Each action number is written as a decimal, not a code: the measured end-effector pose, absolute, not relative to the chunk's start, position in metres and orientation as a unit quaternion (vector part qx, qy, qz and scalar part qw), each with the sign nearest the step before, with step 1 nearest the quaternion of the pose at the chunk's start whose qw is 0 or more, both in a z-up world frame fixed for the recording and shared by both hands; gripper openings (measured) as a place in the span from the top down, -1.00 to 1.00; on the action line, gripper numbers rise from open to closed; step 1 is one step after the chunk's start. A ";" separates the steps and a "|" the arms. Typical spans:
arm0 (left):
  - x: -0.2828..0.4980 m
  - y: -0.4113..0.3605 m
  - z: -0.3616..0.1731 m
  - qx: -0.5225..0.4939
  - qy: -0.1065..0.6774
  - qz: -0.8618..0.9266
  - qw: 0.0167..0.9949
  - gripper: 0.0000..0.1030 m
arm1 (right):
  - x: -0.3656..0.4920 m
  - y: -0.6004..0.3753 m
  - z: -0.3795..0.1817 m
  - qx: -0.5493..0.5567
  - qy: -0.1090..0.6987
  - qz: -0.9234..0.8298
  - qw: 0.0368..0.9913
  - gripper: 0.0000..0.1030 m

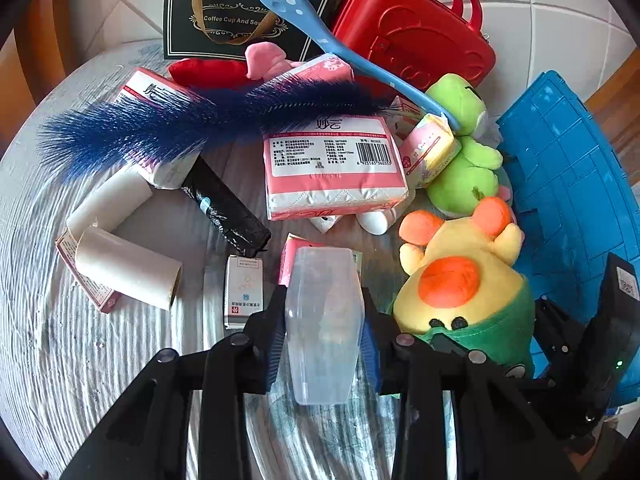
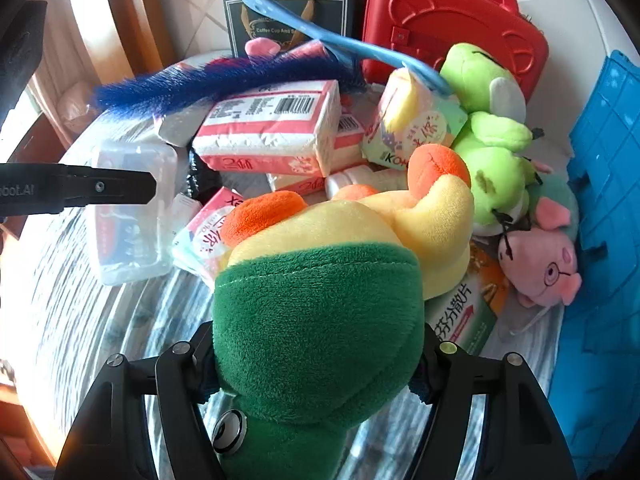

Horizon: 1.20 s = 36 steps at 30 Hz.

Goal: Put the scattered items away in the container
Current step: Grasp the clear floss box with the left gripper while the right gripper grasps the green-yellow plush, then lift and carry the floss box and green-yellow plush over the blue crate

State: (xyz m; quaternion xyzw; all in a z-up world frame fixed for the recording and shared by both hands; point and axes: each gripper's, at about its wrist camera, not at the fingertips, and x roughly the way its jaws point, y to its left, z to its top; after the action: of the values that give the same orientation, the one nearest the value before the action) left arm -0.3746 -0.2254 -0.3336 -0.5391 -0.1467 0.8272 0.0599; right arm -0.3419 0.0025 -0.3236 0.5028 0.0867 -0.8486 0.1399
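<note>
My left gripper [image 1: 324, 344] is shut on a clear plastic box [image 1: 322, 320], held just above the round table; the box also shows in the right wrist view [image 2: 132, 216] with a left finger [image 2: 100, 188] across it. My right gripper [image 2: 316, 364] is shut on a yellow, orange and green plush toy [image 2: 320, 312], also in the left wrist view [image 1: 460, 280]. The blue crate [image 1: 576, 184] stands at the right [image 2: 600, 240].
The table holds pink tissue packs [image 1: 332, 168], a blue feather brush [image 1: 192, 120], a green frog plush [image 1: 464, 152], white rolls [image 1: 128, 268], a black roll [image 1: 228, 208], a small medicine box [image 1: 243, 292] and a pink pig plush [image 2: 540, 260]. A red case [image 1: 416, 28] and a black box [image 1: 236, 12] stand behind.
</note>
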 end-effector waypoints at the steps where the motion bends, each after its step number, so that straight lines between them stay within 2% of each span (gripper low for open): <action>1: -0.371 -0.226 -0.332 -0.537 -0.145 0.829 0.060 0.37 | -0.339 0.004 -0.318 0.500 0.086 -0.850 0.141 -0.37; 2: -0.368 -0.225 -0.331 -0.535 -0.144 0.830 0.060 0.37 | -0.339 0.007 -0.314 0.497 0.086 -0.852 0.141 -0.37; 3: -0.365 -0.225 -0.331 -0.535 -0.144 0.831 0.059 0.52 | -0.336 0.010 -0.308 0.494 0.085 -0.854 0.141 -0.37; 4: -0.364 -0.224 -0.332 -0.536 -0.144 0.830 0.059 0.57 | -0.332 0.012 -0.303 0.490 0.083 -0.856 0.141 -0.37; 8: -0.356 -0.229 -0.338 -0.544 -0.145 0.825 0.047 0.57 | -0.322 0.010 -0.283 0.480 0.083 -0.862 0.145 -0.38; 11: -0.350 -0.236 -0.350 -0.561 -0.174 0.808 0.049 0.57 | -0.310 0.006 -0.276 0.479 0.080 -0.861 0.148 -0.39; 13: -0.341 -0.242 -0.360 -0.572 -0.185 0.798 0.038 0.14 | -0.299 0.007 -0.273 0.478 0.076 -0.862 0.149 -0.40; 14: -0.334 -0.246 -0.364 -0.576 -0.187 0.795 0.030 -0.37 | -0.295 0.009 -0.272 0.478 0.074 -0.863 0.149 -0.40; 15: -0.327 -0.249 -0.370 -0.579 -0.189 0.793 0.019 -0.62 | -0.291 0.012 -0.271 0.478 0.071 -0.863 0.149 -0.40; 21: -0.294 -0.239 -0.413 -0.626 -0.169 0.761 -0.011 -0.63 | -0.272 0.021 -0.274 0.482 0.060 -0.861 0.149 -0.42; 28: -0.291 -0.214 -0.452 -0.658 -0.145 0.738 -0.042 -0.63 | -0.263 0.025 -0.272 0.483 0.063 -0.860 0.149 -0.43; 33: -0.294 -0.198 -0.457 -0.657 -0.104 0.745 -0.054 -0.64 | -0.258 0.027 -0.265 0.480 0.066 -0.862 0.150 -0.44; 34: -0.293 -0.197 -0.456 -0.654 -0.099 0.748 -0.050 -0.54 | -0.257 0.027 -0.263 0.479 0.066 -0.862 0.150 -0.45; 35: -0.293 -0.196 -0.453 -0.652 -0.090 0.751 -0.048 -0.29 | -0.256 0.028 -0.262 0.479 0.066 -0.863 0.150 -0.45; 36: -0.292 -0.194 -0.451 -0.653 -0.083 0.752 -0.042 -0.21 | -0.254 0.028 -0.261 0.478 0.067 -0.863 0.150 -0.45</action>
State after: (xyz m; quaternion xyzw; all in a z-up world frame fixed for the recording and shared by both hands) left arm -0.2920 -0.1943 -0.4509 -0.6526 -0.0830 0.7520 -0.0424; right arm -0.2541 0.0280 -0.2609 0.4779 0.0667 -0.8630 0.1499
